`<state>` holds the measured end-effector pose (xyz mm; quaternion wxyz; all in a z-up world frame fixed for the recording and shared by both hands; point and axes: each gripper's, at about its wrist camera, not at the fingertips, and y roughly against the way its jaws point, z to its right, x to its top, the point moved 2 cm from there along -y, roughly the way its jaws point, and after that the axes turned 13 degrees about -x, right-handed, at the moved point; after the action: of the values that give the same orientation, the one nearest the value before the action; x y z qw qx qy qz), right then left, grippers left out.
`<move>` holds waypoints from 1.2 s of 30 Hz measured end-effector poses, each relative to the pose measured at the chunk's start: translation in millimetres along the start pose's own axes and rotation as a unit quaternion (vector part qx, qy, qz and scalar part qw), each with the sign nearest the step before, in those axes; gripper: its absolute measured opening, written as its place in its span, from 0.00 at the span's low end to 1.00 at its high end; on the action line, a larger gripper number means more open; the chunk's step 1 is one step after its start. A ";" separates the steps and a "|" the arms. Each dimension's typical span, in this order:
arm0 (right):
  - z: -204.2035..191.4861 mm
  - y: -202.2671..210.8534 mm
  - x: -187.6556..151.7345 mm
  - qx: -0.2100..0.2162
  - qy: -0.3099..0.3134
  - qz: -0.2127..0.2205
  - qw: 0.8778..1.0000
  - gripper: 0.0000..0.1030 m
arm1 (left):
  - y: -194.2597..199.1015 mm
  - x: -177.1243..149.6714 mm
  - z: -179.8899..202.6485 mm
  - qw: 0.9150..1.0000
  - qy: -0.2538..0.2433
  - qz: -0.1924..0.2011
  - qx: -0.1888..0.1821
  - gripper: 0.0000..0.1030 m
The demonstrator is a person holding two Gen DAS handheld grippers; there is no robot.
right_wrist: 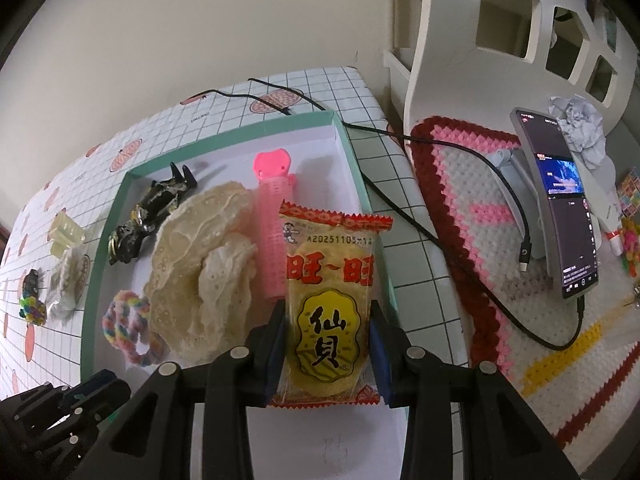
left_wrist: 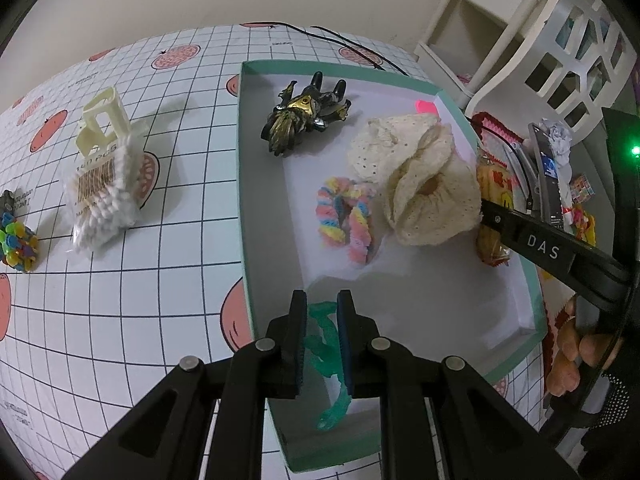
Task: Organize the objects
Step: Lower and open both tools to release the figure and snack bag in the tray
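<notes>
A teal-rimmed box (left_wrist: 244,200) with a white floor lies on the gridded tablecloth. Inside are a black-and-gold toy figure (left_wrist: 304,116), a cream lace cloth (left_wrist: 420,176), a pastel twisted hair tie (left_wrist: 348,220) and a pink hair roller (right_wrist: 274,216). My left gripper (left_wrist: 322,298) hangs over the box's near left corner, shut on a green twisted hair tie (left_wrist: 326,354) that dangles below the fingers. My right gripper (right_wrist: 327,306) is shut on a red-and-yellow snack packet (right_wrist: 328,300), held upright over the box's right side beside the lace cloth (right_wrist: 200,272).
Left of the box lie a bag of cotton swabs (left_wrist: 104,196), a cream plastic clip (left_wrist: 106,120) and a multicoloured beaded item (left_wrist: 16,244). To the right is a white chair (right_wrist: 460,40) with a crochet cushion (right_wrist: 480,184), a phone on a stand (right_wrist: 560,208) and a black cable (right_wrist: 400,216).
</notes>
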<state>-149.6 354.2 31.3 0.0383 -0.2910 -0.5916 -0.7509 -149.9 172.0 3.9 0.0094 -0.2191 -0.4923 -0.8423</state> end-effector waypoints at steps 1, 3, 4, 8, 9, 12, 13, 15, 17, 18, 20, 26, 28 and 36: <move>0.1 0.1 0.1 0.000 0.000 0.000 1.000 0.38 | -0.5 0.2 0.3 1.000 0.001 0.000 0.000 0.15; 0.3 -1.4 -0.5 0.001 -0.001 -0.001 1.000 0.38 | -1.6 0.4 1.1 1.000 0.000 0.000 -0.001 0.15; 0.2 -2.0 -0.8 0.000 0.000 -0.001 1.000 0.38 | -1.6 0.5 1.7 1.000 -0.002 0.000 0.000 0.15; 0.0 -0.5 -0.3 -0.002 0.002 0.000 1.000 0.38 | -1.6 0.4 3.7 1.000 -0.006 -0.002 -0.002 0.16; 0.2 -0.3 -0.1 -0.002 0.002 0.001 1.000 0.39 | -1.4 0.3 3.8 1.000 -0.005 -0.003 -0.002 0.18; 1.1 2.3 1.1 -0.001 -0.002 0.004 1.000 0.40 | 0.9 0.9 5.6 1.000 -0.010 -0.001 -0.002 0.29; 1.5 3.0 1.6 0.000 -0.003 0.005 1.000 0.42 | 2.2 1.4 7.1 1.000 -0.013 0.002 -0.001 0.30; 2.3 4.7 2.4 0.001 -0.007 0.009 1.000 0.48 | 4.6 2.4 8.6 1.000 -0.019 0.005 -0.001 0.30; 3.6 6.0 3.0 0.002 -0.012 0.011 1.000 0.48 | 6.8 3.1 9.0 1.000 -0.019 0.008 -0.002 0.31; 4.0 6.8 2.9 0.002 -0.014 0.012 1.000 0.48 | 8.3 3.6 8.8 1.000 -0.018 0.010 -0.004 0.31; 4.4 8.7 3.1 0.004 -0.017 0.016 1.000 0.48 | 14.2 4.3 6.7 1.000 -0.014 0.017 -0.005 0.32; 5.6 14.1 6.3 0.005 -0.021 0.032 0.999 0.48 | 24.5 9.4 4.7 0.999 -0.003 0.041 -0.011 0.33; 7.8 18.7 8.8 0.009 -0.029 0.043 0.999 0.48 | 28.8 11.3 3.3 0.999 0.000 0.049 -0.015 0.33; 5.4 29.3 12.8 0.019 -0.030 0.067 0.997 0.48 | 41.2 18.3 -7.0 0.997 0.015 0.079 -0.009 0.46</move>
<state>-146.3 354.1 63.5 0.0766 -0.3516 -0.5859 -0.7261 -159.5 148.6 41.8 0.0813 -0.2448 -0.4658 -0.8465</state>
